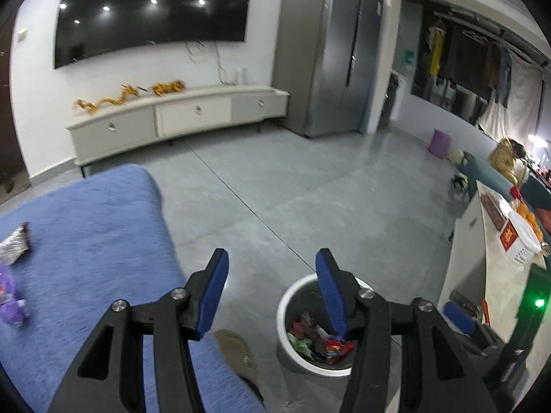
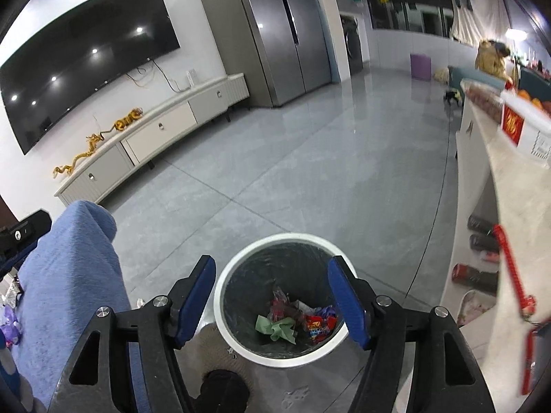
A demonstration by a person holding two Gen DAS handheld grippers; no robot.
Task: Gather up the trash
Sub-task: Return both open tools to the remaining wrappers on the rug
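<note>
From the left wrist camera, the left claw (image 1: 272, 258) stood released, its two blue-padded fingers spread wide with nothing between them. It hung above the grey floor (image 1: 310, 189), with the white trash bin (image 1: 286, 313) below and to the right; the right finger overlapped the bin's rim in the picture. Inside the bin lay crumpled wrappers (image 1: 316, 340), red, green and dark. To the left spread a blue blanket (image 1: 96, 241), and on it, near the picture's left edge, lay a silvery wrapper (image 1: 15, 244) and a purple wrapper (image 1: 10, 299), well apart from the bin. Against the far wall stood a long white TV cabinet (image 1: 179, 117) under a large dark screen (image 1: 151, 10).

From the right wrist camera, the right claw (image 2: 272, 272) was likewise released and empty, its fingers flanking the trash bin (image 2: 237, 268) directly below. The bin carried a dark liner and held a green crumpled piece (image 2: 275, 327), a red wrapper (image 2: 318, 323) and other scraps touching one another at the bottom. The blue blanket (image 2: 75, 268) lay to the left, with the purple wrapper (image 2: 8, 327) at the frame's edge. A pale desk (image 2: 516, 206) ran along the right side.
</note>
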